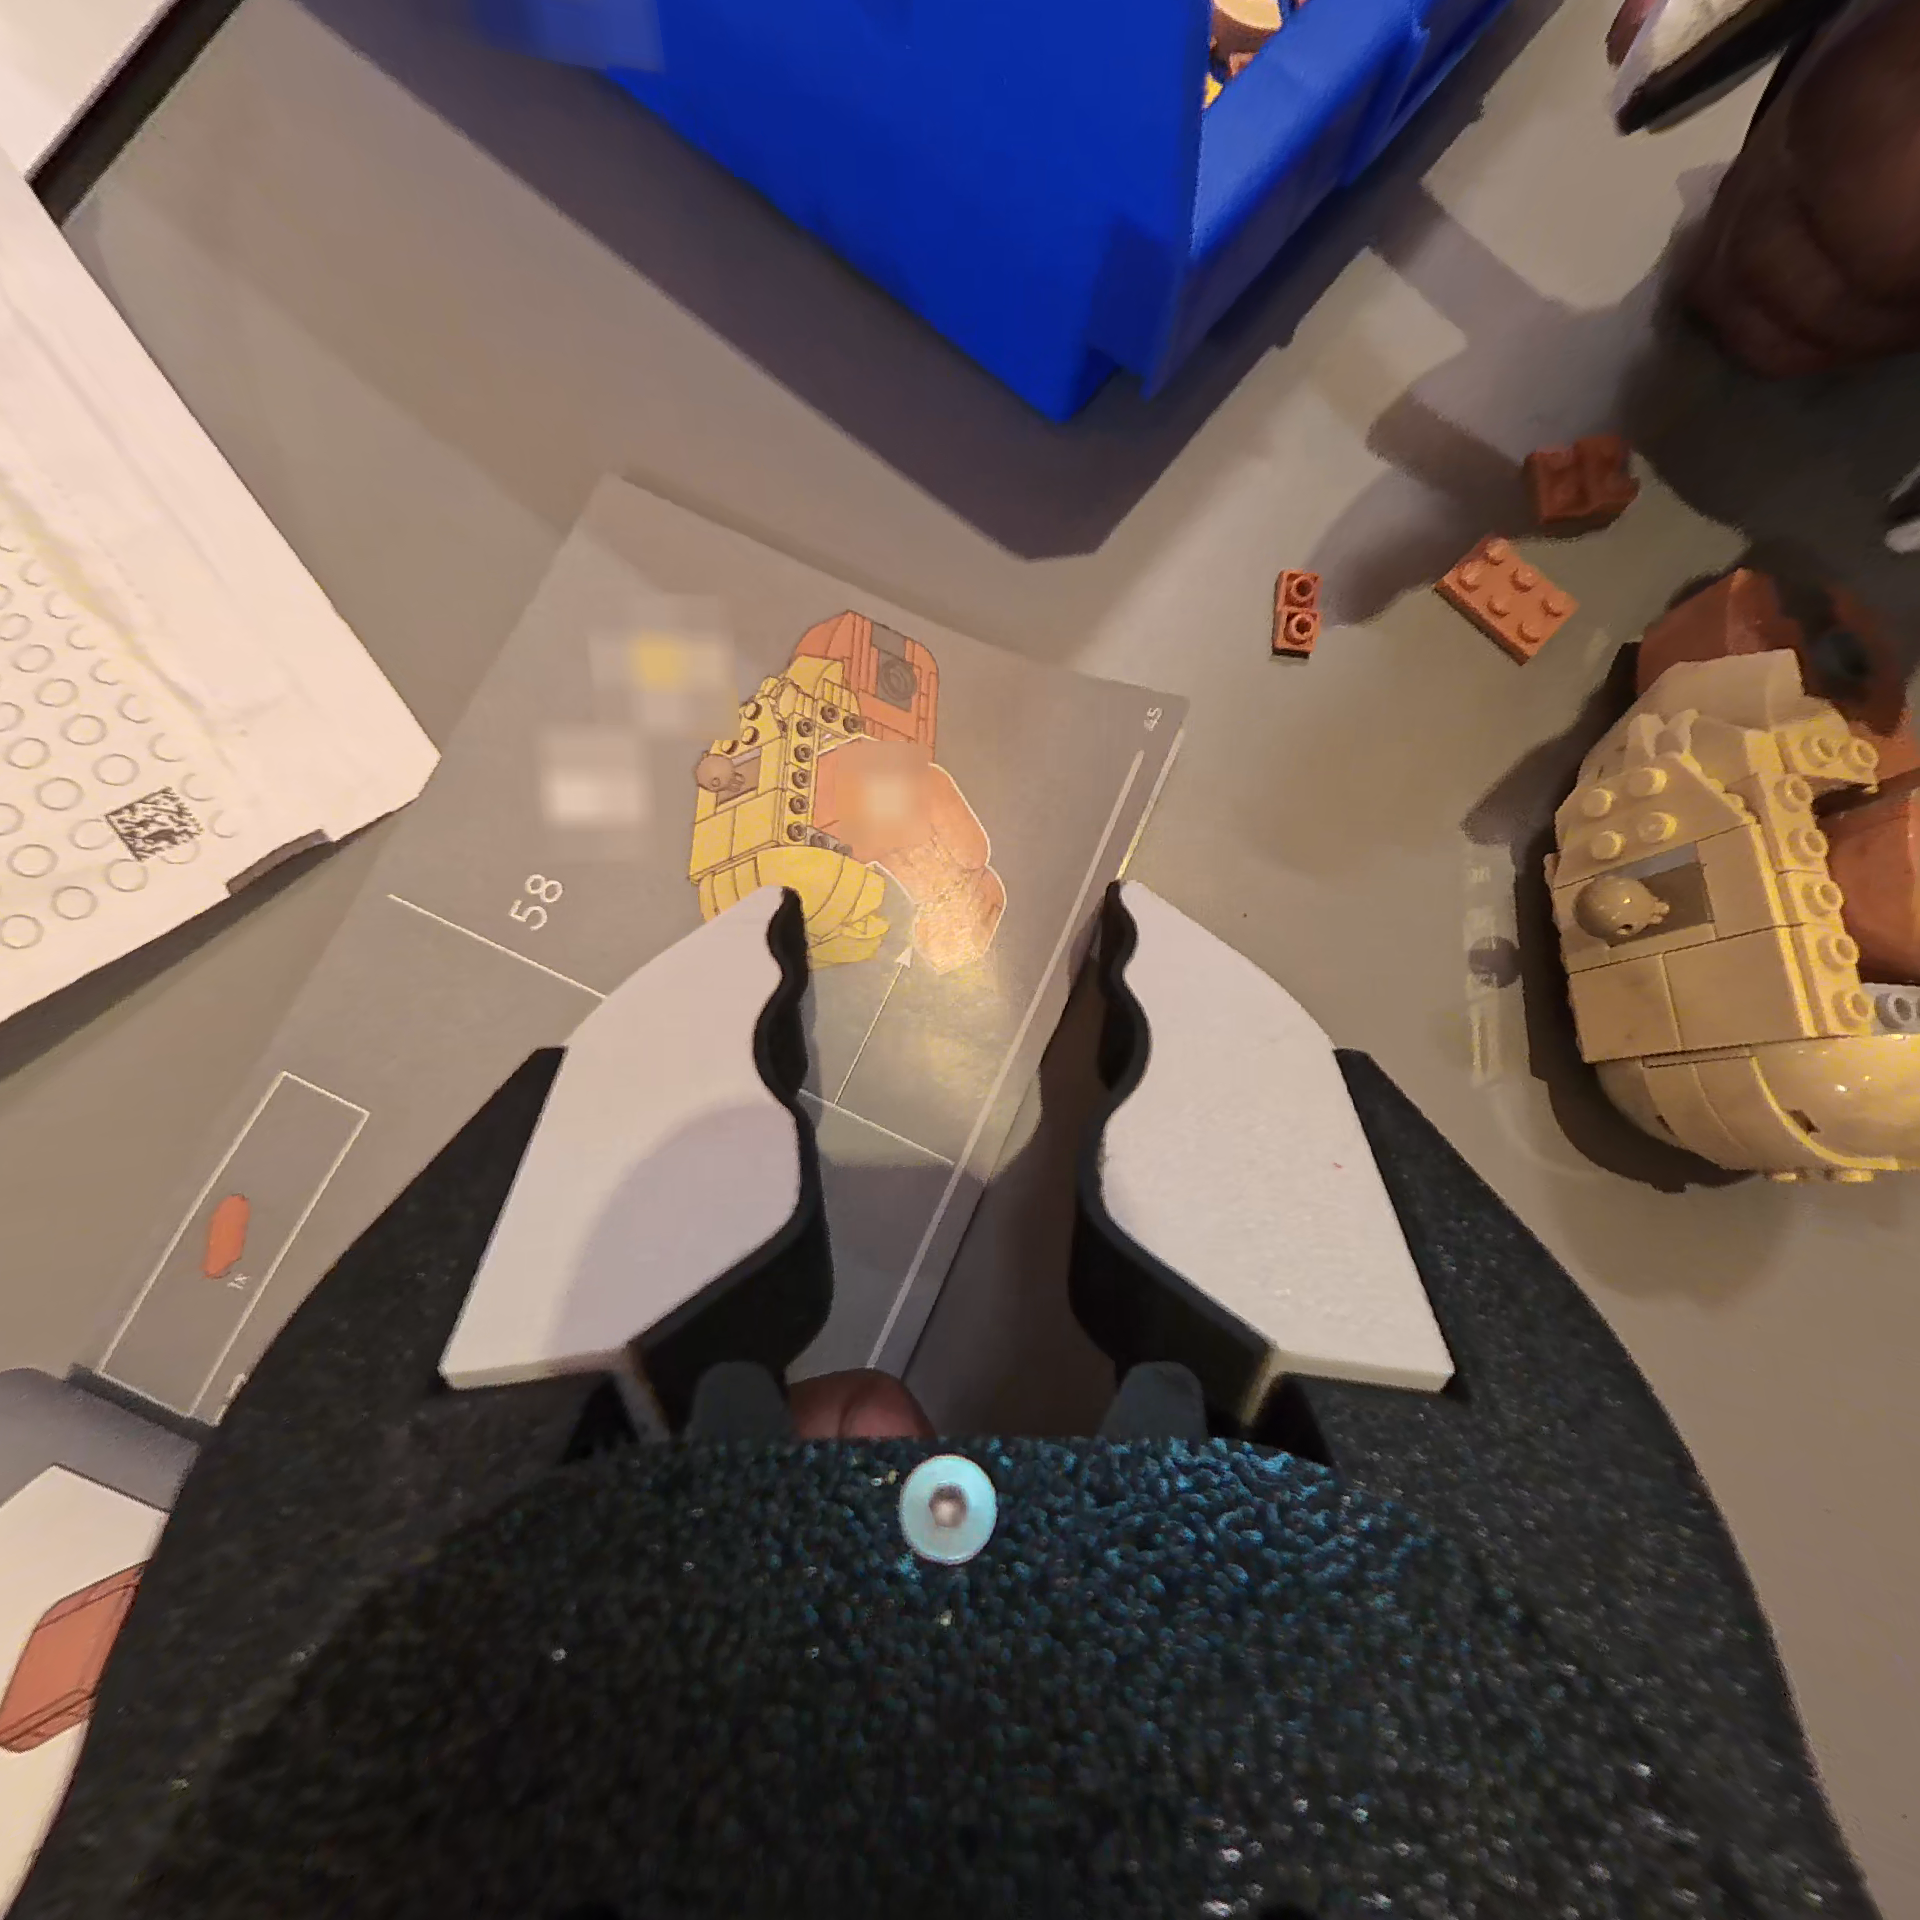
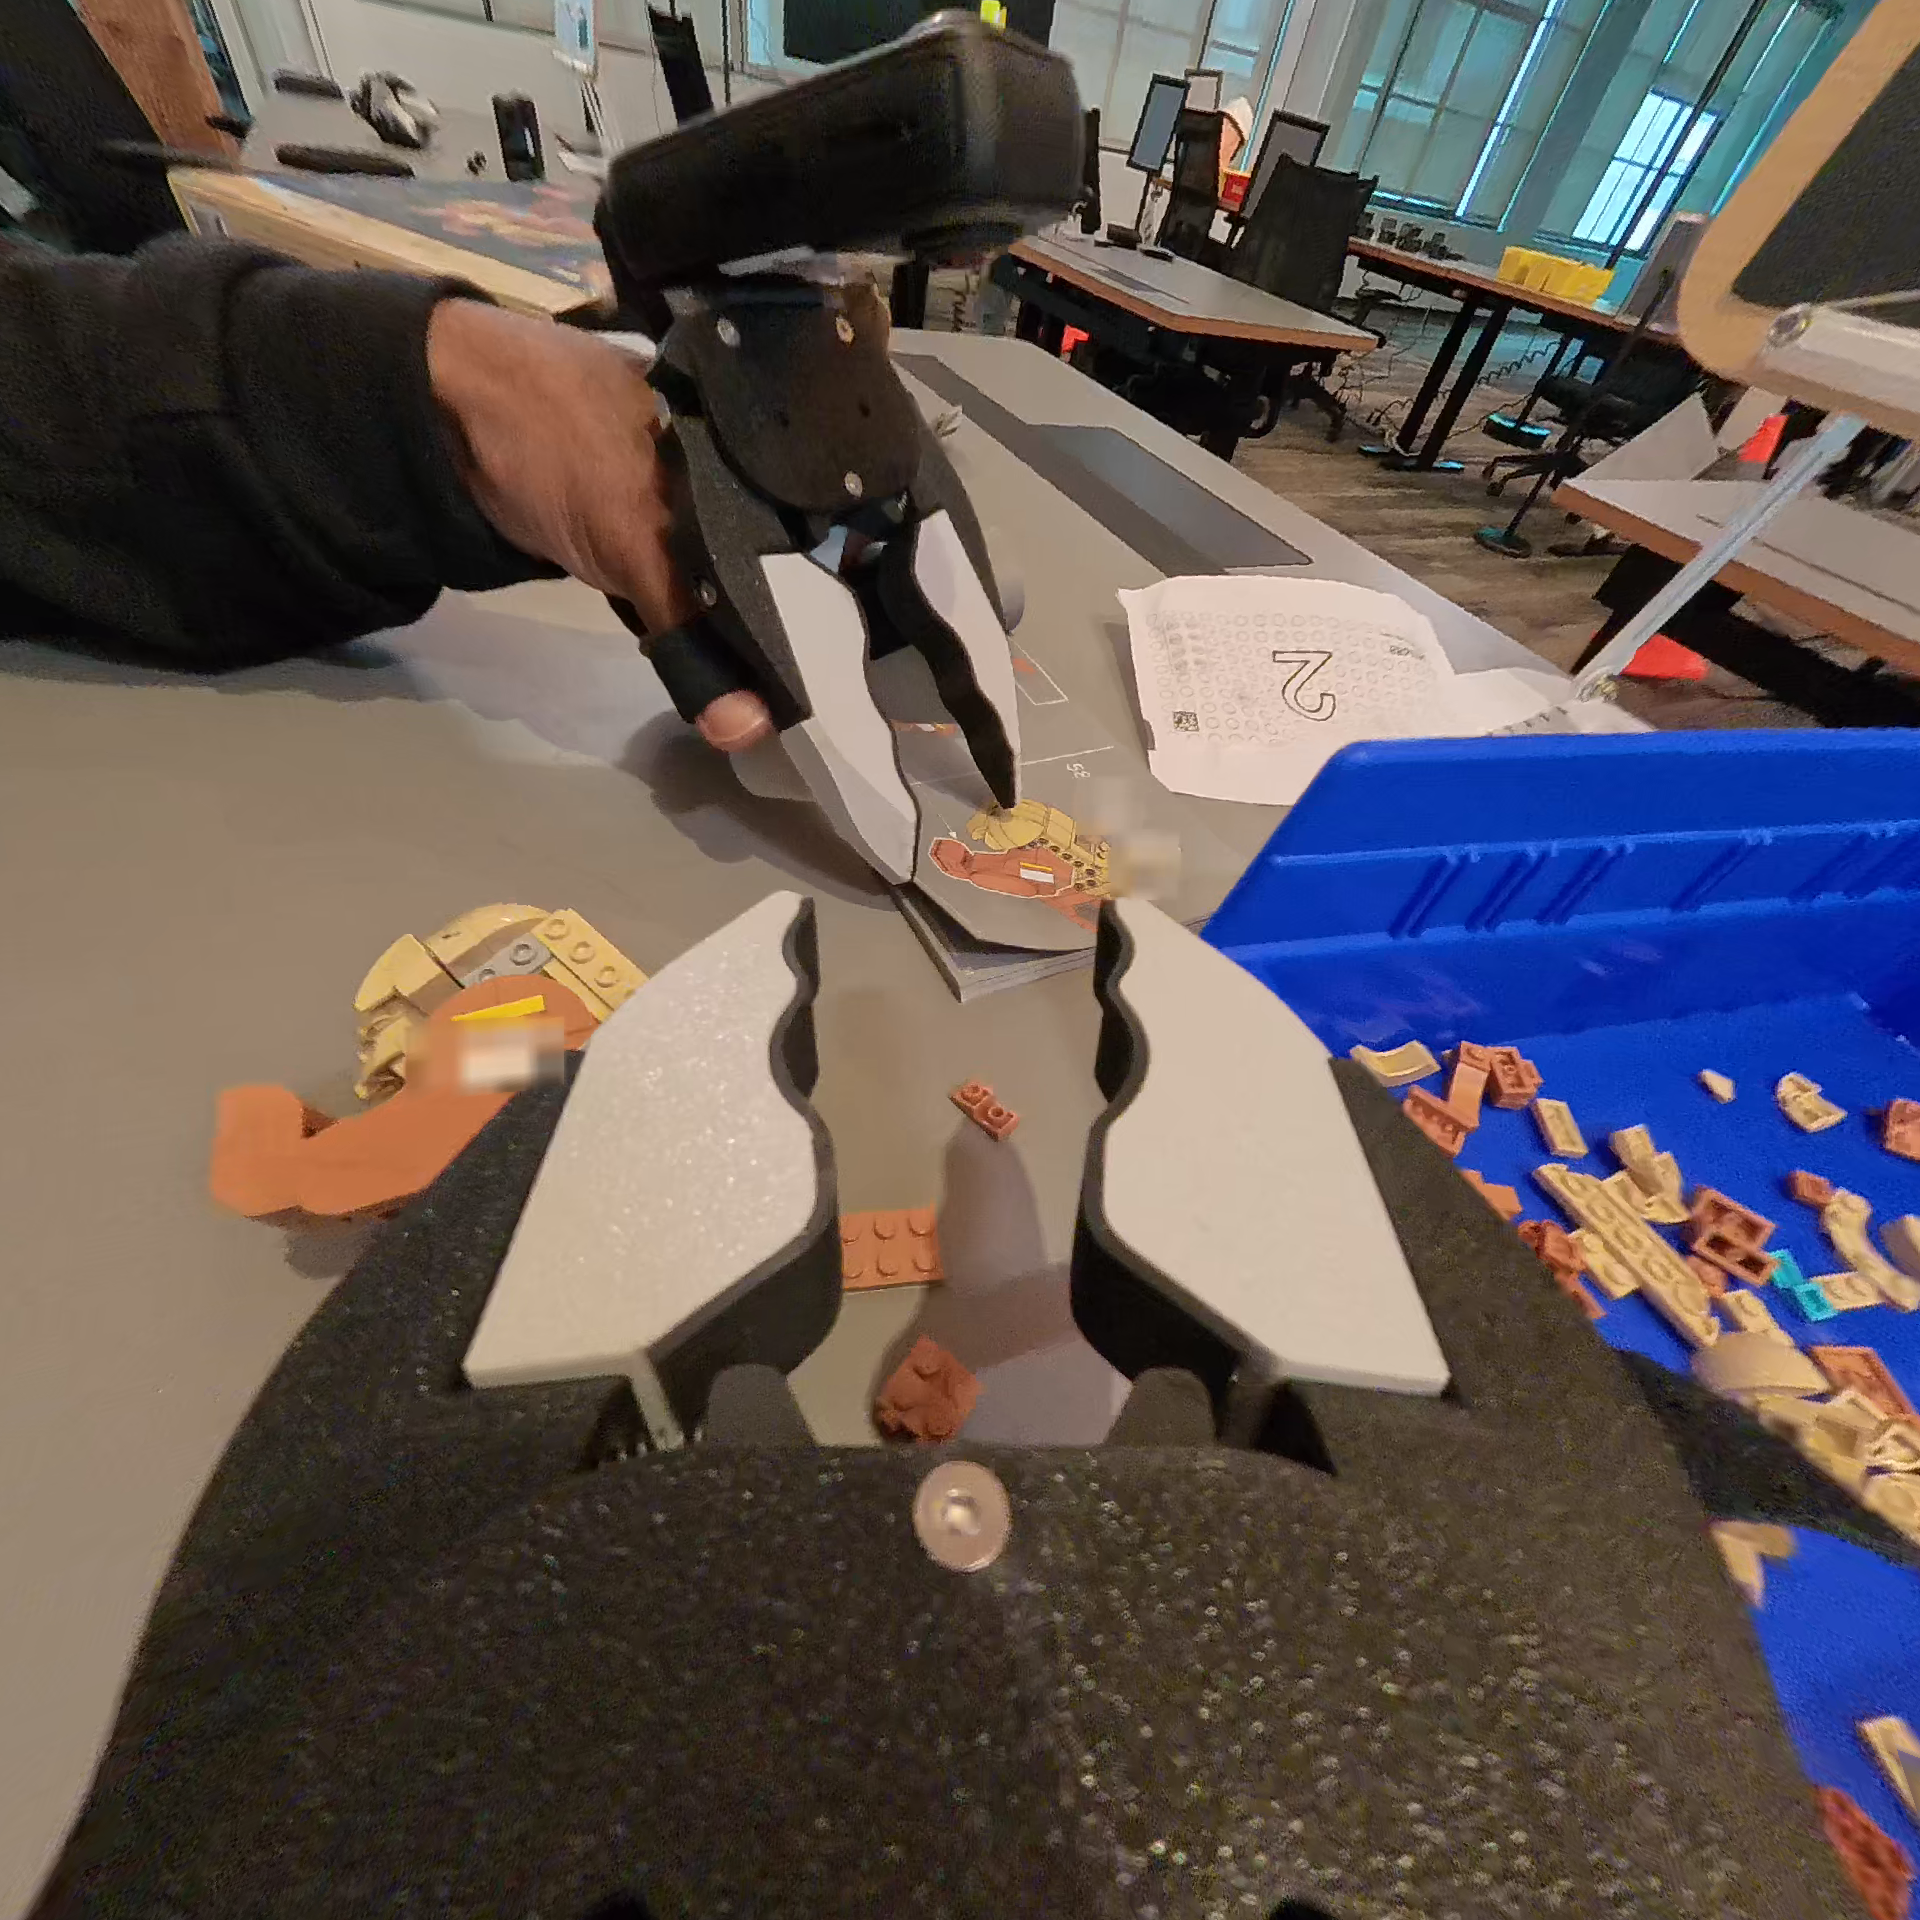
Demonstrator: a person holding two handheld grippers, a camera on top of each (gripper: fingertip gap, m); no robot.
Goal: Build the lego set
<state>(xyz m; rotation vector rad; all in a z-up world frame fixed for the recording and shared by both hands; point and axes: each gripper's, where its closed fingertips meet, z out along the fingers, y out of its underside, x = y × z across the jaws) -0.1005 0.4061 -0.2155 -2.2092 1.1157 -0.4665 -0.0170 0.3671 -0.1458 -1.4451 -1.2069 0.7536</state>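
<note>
The grey table (image 2: 208,831) carries everything; positions below are given relative to the blue bin (image 2: 1558,935).

Blue bin: the largest item, standing on the table. It holds a loose scatter of small bricks (image 2: 1662,1226) in tan and reddish brown, with a few teal ones among them.

Left gripper (image 2: 951,831): held in a person's hand (image 2: 551,468), it points down at the instruction booklet (image 1: 727,831), which lies open just beside the bin's front wall. Its jaws stand apart and hold nothing. In the right wrist view one fingertip touches the printed page, or nearly so; contact cannot be confirmed. In the left wrist view the open gap between the fingers frames the page drawing.

Right gripper (image 2: 951,925): positioned above the table beside the bin, jaws spread wide, empty. Bare table and loose bricks show through the gap.

Partly built model (image 1: 1714,935): tan and brown, resting on the table on the far side of the right gripper from the bin.

White paper bag (image 2: 1278,675): flat on the table, behind the bin and just past the booklet.

Loose bricks on the table, between the bin and the model: an orange-brown plate (image 1: 1507,597), a dark brown brick (image 1: 1579,478), and a small two-stud piece (image 1: 1297,611).
</note>
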